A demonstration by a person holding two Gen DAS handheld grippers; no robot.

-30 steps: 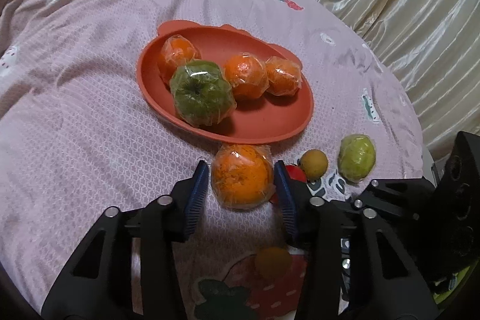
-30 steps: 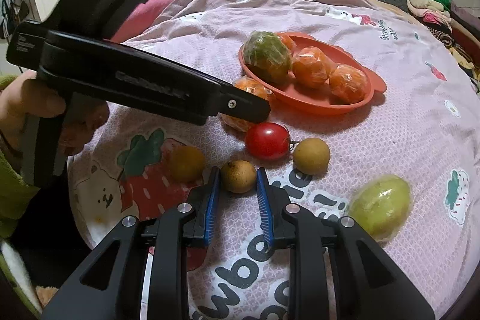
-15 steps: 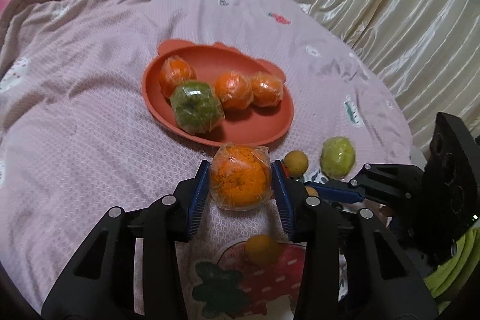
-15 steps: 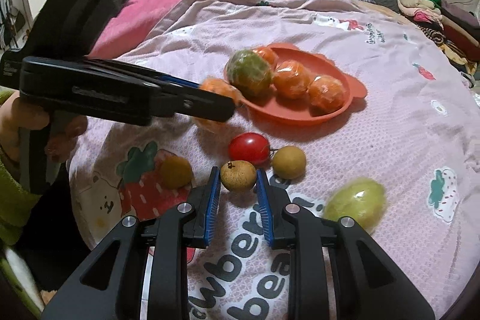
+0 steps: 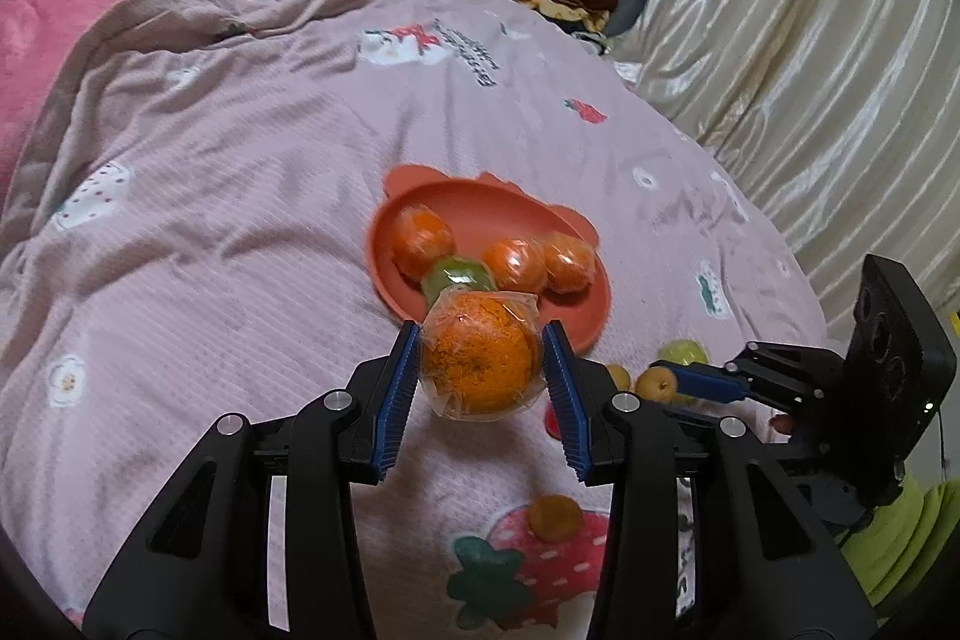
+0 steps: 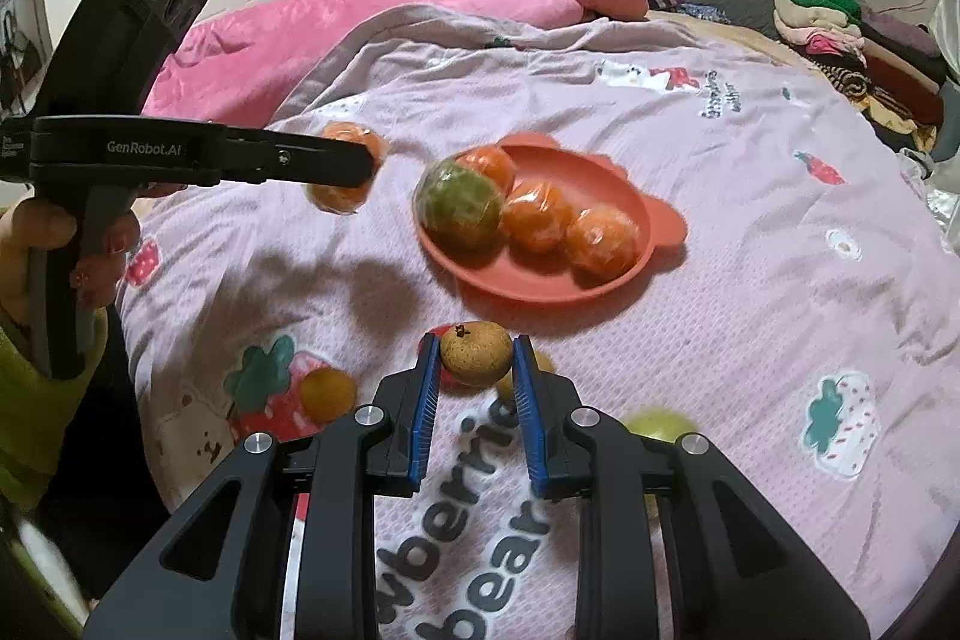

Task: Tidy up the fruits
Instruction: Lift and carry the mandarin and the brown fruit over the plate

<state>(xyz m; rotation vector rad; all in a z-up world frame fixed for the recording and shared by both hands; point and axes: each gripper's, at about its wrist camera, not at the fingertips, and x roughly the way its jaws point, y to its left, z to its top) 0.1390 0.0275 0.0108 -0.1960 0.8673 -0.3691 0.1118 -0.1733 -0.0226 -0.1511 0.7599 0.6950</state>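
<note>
The left gripper (image 5: pixel 480 370) pinched a plastic-wrapped orange (image 5: pixel 477 355) between its blue pads, holding it off the bedspread (image 5: pixel 240 220). The orange plate (image 5: pixel 468 208) lay straight ahead of that gripper and a little to its right, so the coming move looked like a short carry forward and down. The right gripper (image 6: pixel 474 376) clamped a small brown pear-like fruit (image 6: pixel 476 351), also lifted clear; from it the plate sat ahead and slightly right, a bit farther off than from the left one, I judged. The plate was already crowded along its near side: a wrapped green fruit (image 6: pixel 459 207) sat at the near-left edge, with three wrapped oranges, one (image 6: pixel 489 163) behind it and two (image 6: pixel 537 223) (image 6: pixel 603 235) in a row to its right. The free room seemed to be the far half of the plate, so the green fruit stood in the way of a direct drop. Still on the cloth were a red tomato (image 6: pixel 441 331), mostly hidden behind the right gripper's fingers, a yellowish round fruit (image 6: pixel 327 391) on the strawberry print, and a pale green fruit (image 6: pixel 657 427) to the right.
</note>
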